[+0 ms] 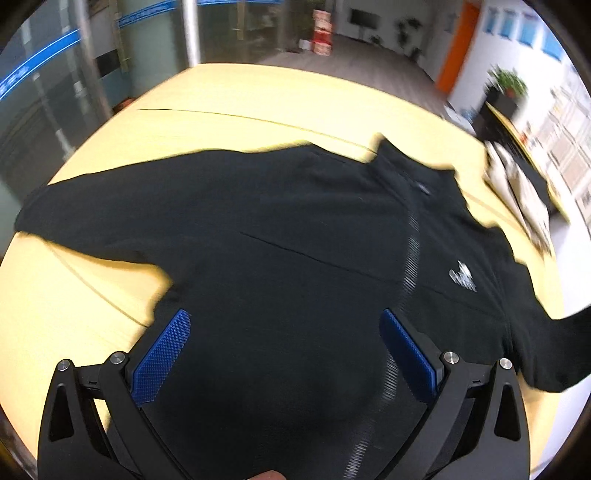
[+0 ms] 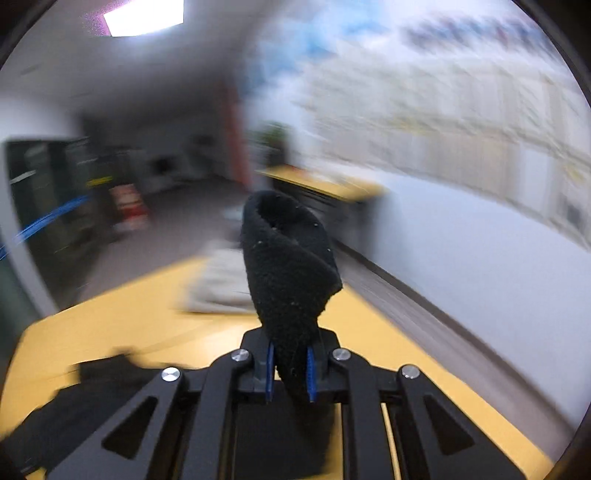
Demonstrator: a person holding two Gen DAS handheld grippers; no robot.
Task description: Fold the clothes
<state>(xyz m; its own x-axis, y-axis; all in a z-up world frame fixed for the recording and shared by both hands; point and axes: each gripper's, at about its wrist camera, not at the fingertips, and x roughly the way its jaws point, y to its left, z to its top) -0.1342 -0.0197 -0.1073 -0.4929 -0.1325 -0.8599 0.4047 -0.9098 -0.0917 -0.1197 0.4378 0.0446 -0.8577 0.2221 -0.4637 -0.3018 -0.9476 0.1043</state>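
A black zip-up jacket (image 1: 295, 229) with a small white chest logo lies spread on the yellow table (image 1: 229, 99), collar toward the far right and one sleeve stretched out to the left. My left gripper (image 1: 284, 325) hovers open over the jacket's lower body, blue pads wide apart with nothing between them. In the right wrist view my right gripper (image 2: 290, 354) is shut on a black sleeve cuff (image 2: 288, 258), which stands up from the pads as a curled loop above the table (image 2: 129, 325). More of the jacket (image 2: 92, 391) shows at the lower left.
A pale folded garment (image 2: 221, 280) lies on the far part of the table; it also shows as white cloth (image 1: 517, 184) at the right table edge. Beyond the table are a second desk (image 2: 325, 184), glass partitions, stacked boxes (image 1: 322, 33) and potted plants. Both views are motion-blurred.
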